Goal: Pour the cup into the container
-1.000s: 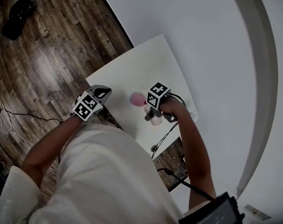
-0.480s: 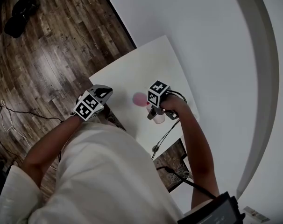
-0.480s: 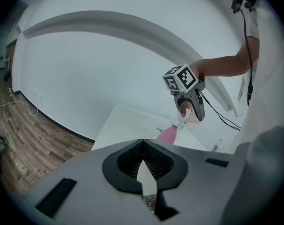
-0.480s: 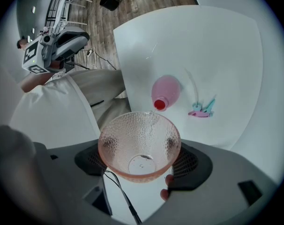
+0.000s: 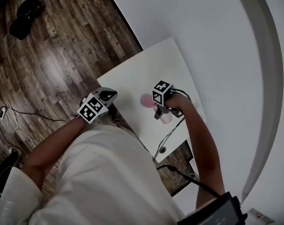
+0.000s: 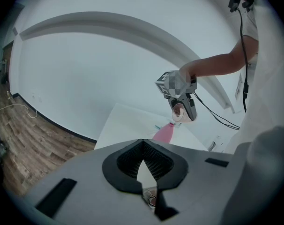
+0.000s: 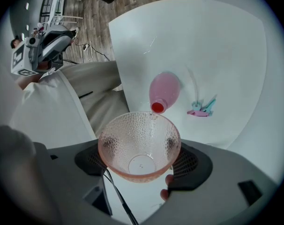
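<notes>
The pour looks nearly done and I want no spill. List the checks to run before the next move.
1. Grip: right gripper clamps the cup from both sides: ok.
2. Aim: cup rim sits over the container's red mouth: ok.
3. Cup emptied: bottom looks clear, but drops at the rim are uncertain: cannot tell.
4. Container upright on the table: ok.
5. Left gripper shut, empty, away from the container: ok.
6. Clips lie beside the container, apart from it: ok.
</notes>
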A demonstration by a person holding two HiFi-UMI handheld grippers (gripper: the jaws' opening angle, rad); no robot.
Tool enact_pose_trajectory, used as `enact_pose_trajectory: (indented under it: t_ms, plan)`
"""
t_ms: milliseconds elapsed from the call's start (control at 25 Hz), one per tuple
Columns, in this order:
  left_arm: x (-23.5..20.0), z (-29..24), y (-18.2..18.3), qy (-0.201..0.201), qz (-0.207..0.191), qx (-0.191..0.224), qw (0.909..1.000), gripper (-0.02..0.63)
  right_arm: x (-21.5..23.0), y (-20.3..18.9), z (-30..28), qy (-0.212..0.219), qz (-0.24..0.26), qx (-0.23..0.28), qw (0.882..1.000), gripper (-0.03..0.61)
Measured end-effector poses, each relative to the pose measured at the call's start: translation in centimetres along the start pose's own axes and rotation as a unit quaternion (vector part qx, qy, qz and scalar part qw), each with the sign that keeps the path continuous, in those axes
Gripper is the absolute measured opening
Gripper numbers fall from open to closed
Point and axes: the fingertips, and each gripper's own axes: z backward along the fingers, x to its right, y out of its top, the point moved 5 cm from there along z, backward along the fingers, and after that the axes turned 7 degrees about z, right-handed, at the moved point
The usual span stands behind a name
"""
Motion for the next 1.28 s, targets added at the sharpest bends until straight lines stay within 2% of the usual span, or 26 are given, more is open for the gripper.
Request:
enact_pose_trajectory:
  t_ms: [160, 360, 440, 560, 640, 840, 1000, 1280]
  plan:
    - [-0.2, 1.9, -0.3, -0.017, -0.019, -0.005, 0.9997, 0.011, -1.5, 1.2, -0.7, 0.013, -0.024, 0.019, 0.999, 0.374]
    - [-0.5, 3.6, -0.4, -0.032, -0.031, 0.001, 0.9990, 0.011, -3.1, 2.2, 0.0, 0.028, -0.055, 0.115, 0.991, 0.374]
    - [-0.5, 3.1, 0.4, -0.037, -0.032, 0.001, 0.9988, 0.011, -2.6, 1.9, 0.6, 0.027, -0.066, 0.168, 0.983, 0.374]
    - [-0.4, 1.9, 1.7, -0.067, -0.050, -0.006, 0.9965, 0.011, -3.0, 0.5, 0.6, 0.027, -0.102, 0.253, 0.962, 0.374]
    - [-0.1, 1.4, 2.6, -0.080, -0.063, -0.009, 0.9947, 0.011, -3.3, -0.5, 0.3, 0.023, -0.123, 0.291, 0.949, 0.374]
    - [1.6, -0.6, 5.8, -0.077, -0.081, -0.002, 0.9937, 0.011, -2.8, -3.5, -0.9, 0.026, -0.142, 0.349, 0.926, 0.374]
    - [2.0, -1.3, 7.4, -0.063, -0.074, 0.010, 0.9952, 0.011, -3.4, -4.5, -1.0, 0.025, -0.142, 0.392, 0.909, 0.374]
    - [4.1, -1.8, 9.3, -0.052, -0.055, 0.034, 0.9965, 0.011, -4.1, -6.0, 0.2, 0.000, -0.129, 0.438, 0.889, 0.374]
